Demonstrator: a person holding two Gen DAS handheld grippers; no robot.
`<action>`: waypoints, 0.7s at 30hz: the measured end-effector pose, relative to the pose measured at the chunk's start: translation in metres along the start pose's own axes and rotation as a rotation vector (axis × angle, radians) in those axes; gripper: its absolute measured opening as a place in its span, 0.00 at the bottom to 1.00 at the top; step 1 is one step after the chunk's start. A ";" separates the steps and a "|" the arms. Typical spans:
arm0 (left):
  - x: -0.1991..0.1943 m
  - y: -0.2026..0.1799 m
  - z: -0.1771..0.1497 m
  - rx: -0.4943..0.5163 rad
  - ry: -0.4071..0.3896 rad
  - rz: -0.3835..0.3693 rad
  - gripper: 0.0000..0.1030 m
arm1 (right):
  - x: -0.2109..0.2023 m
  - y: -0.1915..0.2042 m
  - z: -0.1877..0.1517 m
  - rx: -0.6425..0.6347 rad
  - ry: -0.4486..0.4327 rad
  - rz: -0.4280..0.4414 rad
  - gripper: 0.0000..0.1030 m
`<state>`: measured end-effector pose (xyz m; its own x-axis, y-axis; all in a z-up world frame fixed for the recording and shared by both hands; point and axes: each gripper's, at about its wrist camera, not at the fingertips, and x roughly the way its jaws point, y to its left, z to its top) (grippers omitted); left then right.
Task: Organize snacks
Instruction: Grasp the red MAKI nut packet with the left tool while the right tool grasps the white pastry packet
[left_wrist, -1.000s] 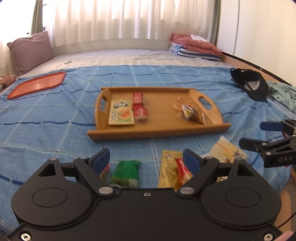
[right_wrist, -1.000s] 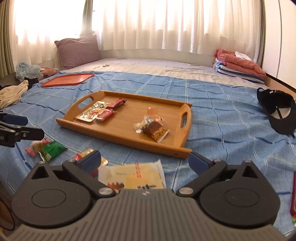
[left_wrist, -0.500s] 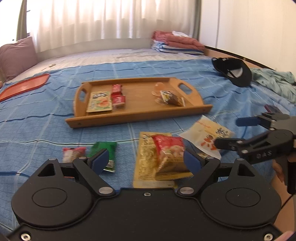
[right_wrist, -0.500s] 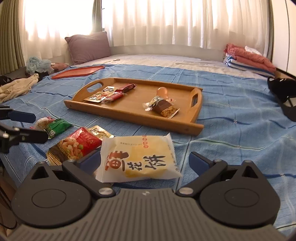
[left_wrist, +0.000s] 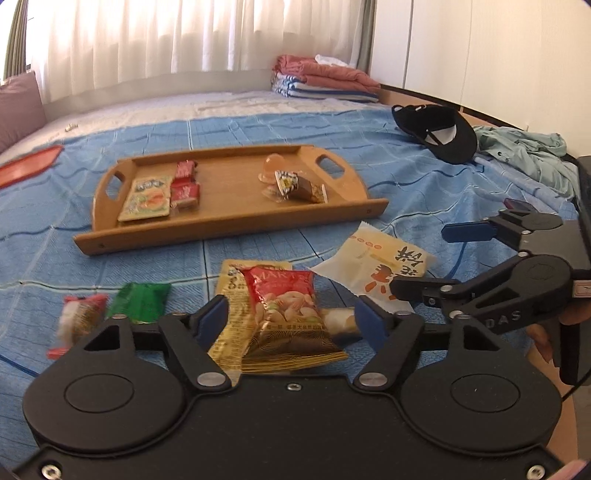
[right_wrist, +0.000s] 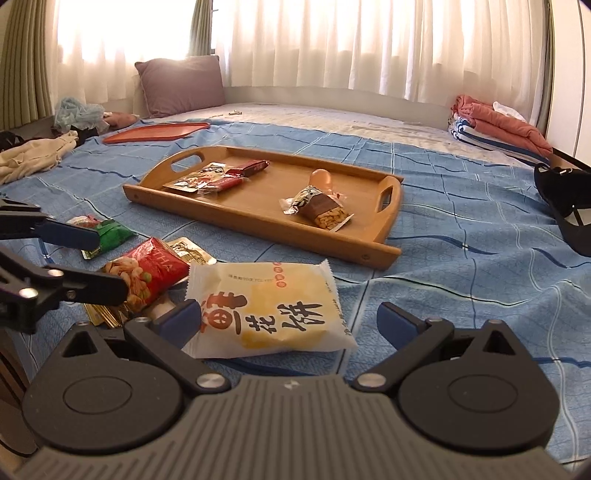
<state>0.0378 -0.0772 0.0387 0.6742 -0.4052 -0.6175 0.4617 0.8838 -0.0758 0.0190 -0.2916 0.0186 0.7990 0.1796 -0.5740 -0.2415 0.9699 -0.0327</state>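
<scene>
On the bed near the tray (left_wrist: 229, 236), loose snacks: red nut bag (left_wrist: 288, 306) atop a gold packet (left_wrist: 231, 295), white cracker bag (right_wrist: 269, 306) beside. Left tongs (left_wrist: 291, 321) gape around the nut bag; right tongs (right_wrist: 291, 323) gape around the cracker bag; neither grips. Risks: pinching both stacked packets; slick film slipping; the tongs colliding, being so near.

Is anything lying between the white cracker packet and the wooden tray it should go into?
Nothing visible does. The white cracker packet lies between the open jaws of the right gripper, and only bare blue bedspread separates it from the wooden tray. The red nut packet lies off to its left.
</scene>
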 end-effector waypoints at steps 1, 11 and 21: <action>0.004 0.000 0.000 -0.009 0.009 -0.002 0.63 | -0.001 0.000 -0.001 0.000 0.001 0.002 1.00; 0.017 0.007 0.005 -0.050 0.024 0.040 0.39 | 0.012 0.002 -0.002 0.002 0.028 0.057 1.00; 0.002 0.023 0.020 -0.048 -0.035 0.080 0.39 | 0.042 -0.001 0.010 0.088 0.093 0.084 1.00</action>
<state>0.0607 -0.0624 0.0513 0.7280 -0.3401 -0.5953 0.3781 0.9235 -0.0652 0.0582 -0.2838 0.0031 0.7223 0.2490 -0.6452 -0.2534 0.9633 0.0881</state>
